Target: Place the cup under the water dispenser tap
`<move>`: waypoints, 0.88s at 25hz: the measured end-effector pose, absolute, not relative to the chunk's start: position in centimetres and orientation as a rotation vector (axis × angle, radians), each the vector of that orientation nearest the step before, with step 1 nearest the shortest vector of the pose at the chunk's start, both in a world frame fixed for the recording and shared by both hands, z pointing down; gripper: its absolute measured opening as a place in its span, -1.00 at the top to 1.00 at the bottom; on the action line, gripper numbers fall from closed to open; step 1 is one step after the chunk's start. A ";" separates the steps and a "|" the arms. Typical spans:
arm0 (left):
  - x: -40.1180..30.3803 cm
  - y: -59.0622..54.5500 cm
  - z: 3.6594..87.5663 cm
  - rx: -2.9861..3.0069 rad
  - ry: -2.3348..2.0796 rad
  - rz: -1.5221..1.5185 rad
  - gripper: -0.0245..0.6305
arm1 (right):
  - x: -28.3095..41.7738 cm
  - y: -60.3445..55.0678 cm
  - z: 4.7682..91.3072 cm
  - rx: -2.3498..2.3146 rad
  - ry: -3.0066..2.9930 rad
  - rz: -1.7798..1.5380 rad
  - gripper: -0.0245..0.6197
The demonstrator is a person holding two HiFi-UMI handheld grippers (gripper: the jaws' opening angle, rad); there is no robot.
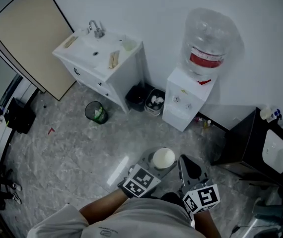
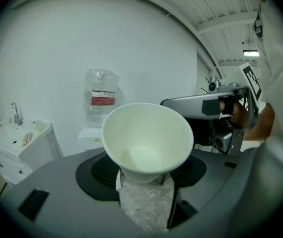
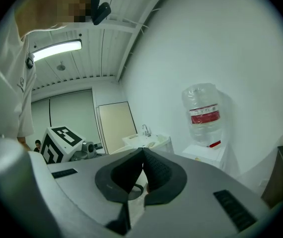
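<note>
A white paper cup (image 1: 163,158) (image 2: 147,142) stands upright between the jaws of my left gripper (image 1: 161,161) (image 2: 146,170), which is shut on its lower part. Its empty mouth faces up. My right gripper (image 1: 190,168) (image 3: 142,170) hangs just to the right of the cup with its dark pads pressed together and nothing between them. The white water dispenser (image 1: 187,98) (image 2: 94,133) (image 3: 208,152) stands ahead against the wall, a clear bottle with a red label (image 1: 207,42) (image 2: 102,97) (image 3: 204,114) on top. Its taps (image 1: 182,100) are on the front face, some way off from the cup.
A white sink cabinet (image 1: 102,63) (image 2: 17,143) (image 3: 149,142) stands left of the dispenser. Two dark bins (image 1: 146,99) sit between them, and a green bin (image 1: 96,112) stands on the marble floor. A black cabinet (image 1: 258,143) stands at the right. A beige door (image 1: 30,38) lies at the far left.
</note>
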State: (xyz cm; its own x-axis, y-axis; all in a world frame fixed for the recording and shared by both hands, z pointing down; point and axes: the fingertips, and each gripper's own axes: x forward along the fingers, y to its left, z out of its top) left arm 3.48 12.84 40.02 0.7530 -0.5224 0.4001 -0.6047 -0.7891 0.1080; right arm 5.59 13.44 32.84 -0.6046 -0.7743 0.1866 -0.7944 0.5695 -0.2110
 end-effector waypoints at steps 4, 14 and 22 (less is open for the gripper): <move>3.1 8.3 41.4 2.761 -0.845 0.544 0.09 | 5.2 9.2 33.3 1.386 -2.697 0.429 0.88; 5.8 -3.7 47.3 2.800 -0.777 0.559 0.09 | 7.7 -2.2 37.0 1.346 -2.685 0.511 0.88; 8.0 -14.2 55.2 2.789 -0.836 0.545 0.09 | 8.6 -13.3 39.8 1.187 -2.748 0.522 0.88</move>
